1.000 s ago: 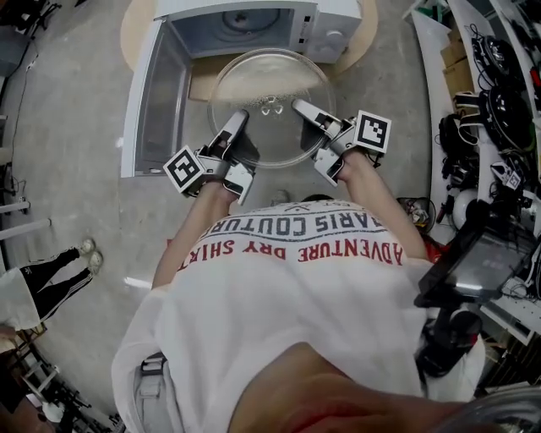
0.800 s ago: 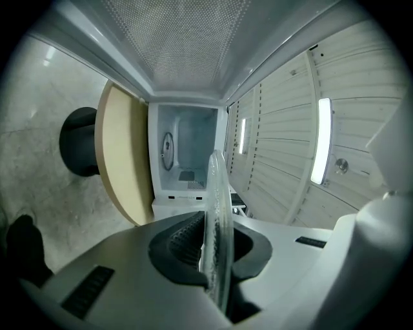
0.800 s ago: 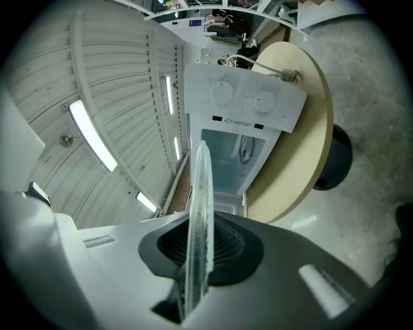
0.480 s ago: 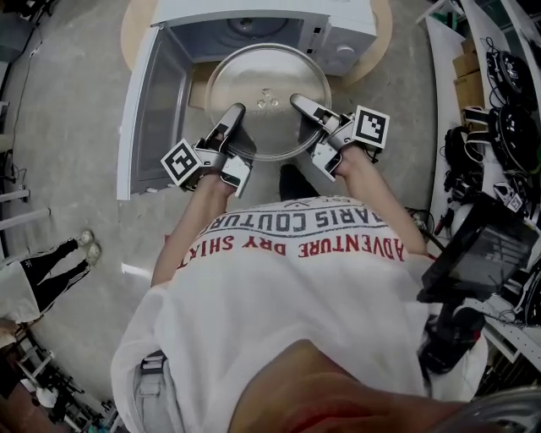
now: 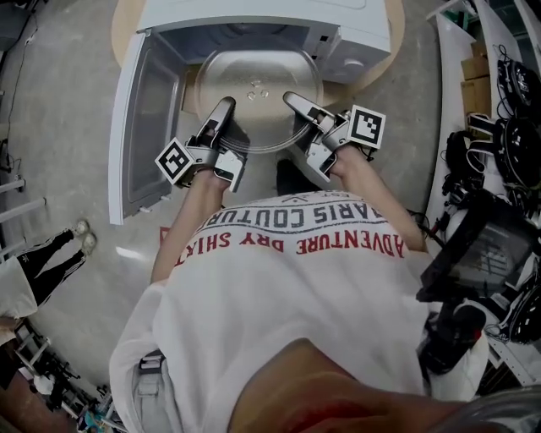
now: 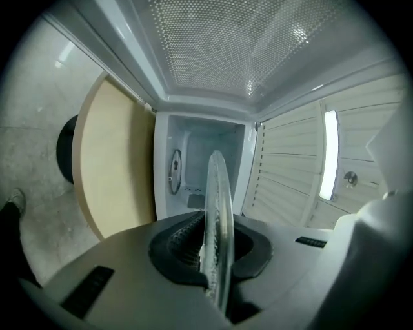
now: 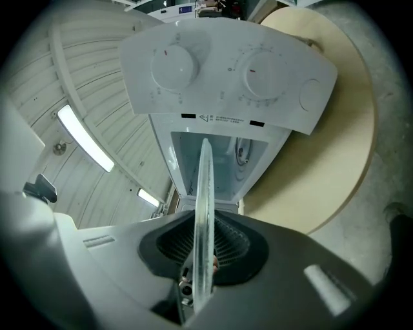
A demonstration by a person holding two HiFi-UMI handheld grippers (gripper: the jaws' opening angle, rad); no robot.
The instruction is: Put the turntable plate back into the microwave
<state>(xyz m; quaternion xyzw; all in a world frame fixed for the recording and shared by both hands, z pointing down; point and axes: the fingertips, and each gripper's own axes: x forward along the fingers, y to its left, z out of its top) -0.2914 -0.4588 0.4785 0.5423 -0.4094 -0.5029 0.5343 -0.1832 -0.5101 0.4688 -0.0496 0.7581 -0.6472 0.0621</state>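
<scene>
At the mouth of the open microwave (image 5: pixel 359 38), which sits on a round worktop (image 5: pixel 125 25), the glass turntable plate (image 5: pixel 258 89) hangs roughly level, its far rim just under the oven's top edge and its near part outside the cavity. The left claw (image 5: pixel 225 105) is clamped on the near-left rim and the right claw (image 5: pixel 291 99) on the near-right rim; each gripper view shows the glass edge-on between ribbed pads. Both grips bite only a narrow strip of smooth glass, so I judge slipping to be the main danger: any twist of one hand against the other could lever the plate out of a pad and drop it. The opening looks barely wider than the plate, so a skewed approach could knock the rim on the frame, or the left claw's body on the open door (image 5: pixel 139 127). Letting go too high, or off-centre over the drive hub, could leave the plate tilted or crack it.
</scene>
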